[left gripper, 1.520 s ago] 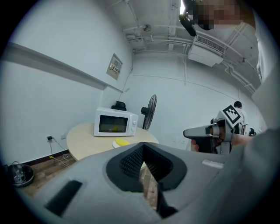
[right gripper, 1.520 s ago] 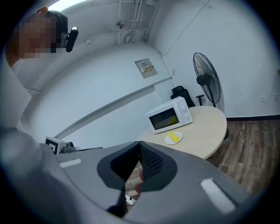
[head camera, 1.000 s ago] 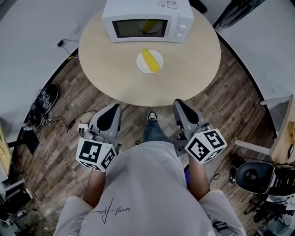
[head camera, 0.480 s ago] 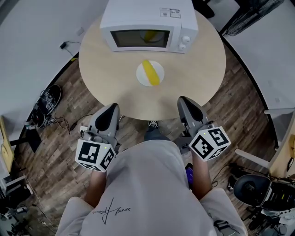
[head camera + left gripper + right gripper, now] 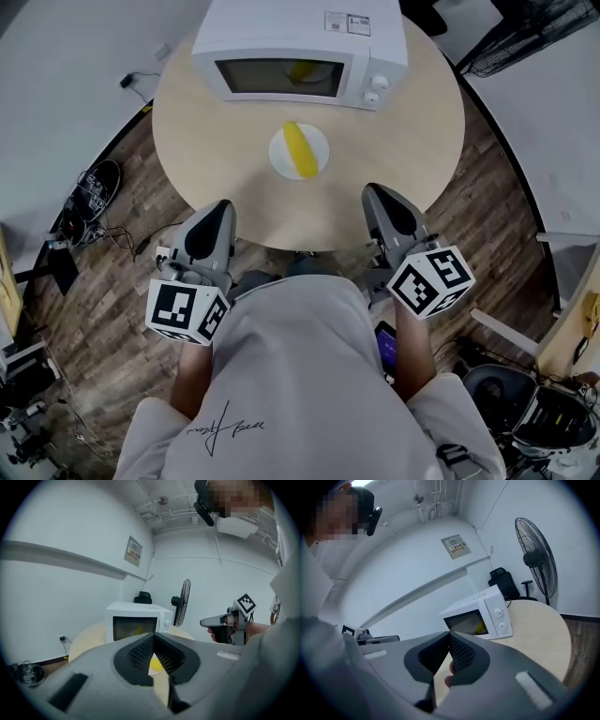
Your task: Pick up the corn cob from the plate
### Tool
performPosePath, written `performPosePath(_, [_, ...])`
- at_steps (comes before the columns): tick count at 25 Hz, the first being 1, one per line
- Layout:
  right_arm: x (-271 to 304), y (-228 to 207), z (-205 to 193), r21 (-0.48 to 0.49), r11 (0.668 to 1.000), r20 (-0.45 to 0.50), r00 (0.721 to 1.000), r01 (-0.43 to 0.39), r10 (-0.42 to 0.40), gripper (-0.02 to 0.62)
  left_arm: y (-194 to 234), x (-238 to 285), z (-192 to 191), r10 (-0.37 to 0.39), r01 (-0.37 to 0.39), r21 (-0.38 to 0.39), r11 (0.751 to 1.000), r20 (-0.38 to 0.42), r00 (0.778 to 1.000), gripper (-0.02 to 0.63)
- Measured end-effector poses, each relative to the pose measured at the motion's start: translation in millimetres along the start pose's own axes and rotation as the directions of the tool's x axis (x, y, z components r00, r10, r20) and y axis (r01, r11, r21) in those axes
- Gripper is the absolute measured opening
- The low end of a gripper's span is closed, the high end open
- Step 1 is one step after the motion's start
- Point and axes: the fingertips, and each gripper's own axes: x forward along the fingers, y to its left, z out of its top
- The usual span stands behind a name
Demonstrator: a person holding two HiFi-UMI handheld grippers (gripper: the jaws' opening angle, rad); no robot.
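Corn cob (image 5: 299, 148) on plate (image 5: 277, 151) | left gripper (image 5: 221, 206), right gripper (image 5: 375, 192): fingers together, empty | next: open, straddle cob crosswise.

The head camera is looking steeply down from above the person's shoulders, taking in the whole round desk (image 5: 403, 141), the microwave (image 5: 300, 37) at its far side, and both tools at its near edge. The camera riding on the left tool (image 5: 217, 206) is sitting low and facing along its jaws towards the microwave, catching the right tool (image 5: 373, 192) at its right. The right tool's camera is facing the same microwave, catching the left tool at its left. All three views are sharing the microwave and desk top.
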Motion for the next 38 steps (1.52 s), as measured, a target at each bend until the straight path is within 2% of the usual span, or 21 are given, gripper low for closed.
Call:
performPosePath(5, [9.4, -8.4, -0.2, -0.047, 0.999, -0.048, 0.999, -0.025, 0.023, 0.011, -0.8, 2.9, -7.6, 0.025, -0.025, -0.032, 0.999, -0.004, 1.000, -0.002])
performPosePath(19, [30.9, -11.4, -10.4, -0.122, 0.991, -0.144, 0.989, -0.051, 0.033, 0.011, 1.2, 15.5, -12.4, 0.020, -0.021, -0.067, 0.998, -0.003, 1.000, -0.002])
performPosePath(30, [58.1, -14.6, -7.4, -0.129, 0.991, -0.165, 0.986, -0.039, 0.018, 0.011, 17.4, 29.8, -3.0, 0.012, -0.011, -0.075, 0.997, 0.007, 1.000, -0.002])
performPosePath(38, [84.0, -13.9, -16.2, -0.121, 0.992, -0.185, 0.983, -0.026, 0.003, 0.012, 32.0, 25.4, -10.0, 0.030, -0.031, -0.089, 0.996, -0.019, 0.999, -0.002])
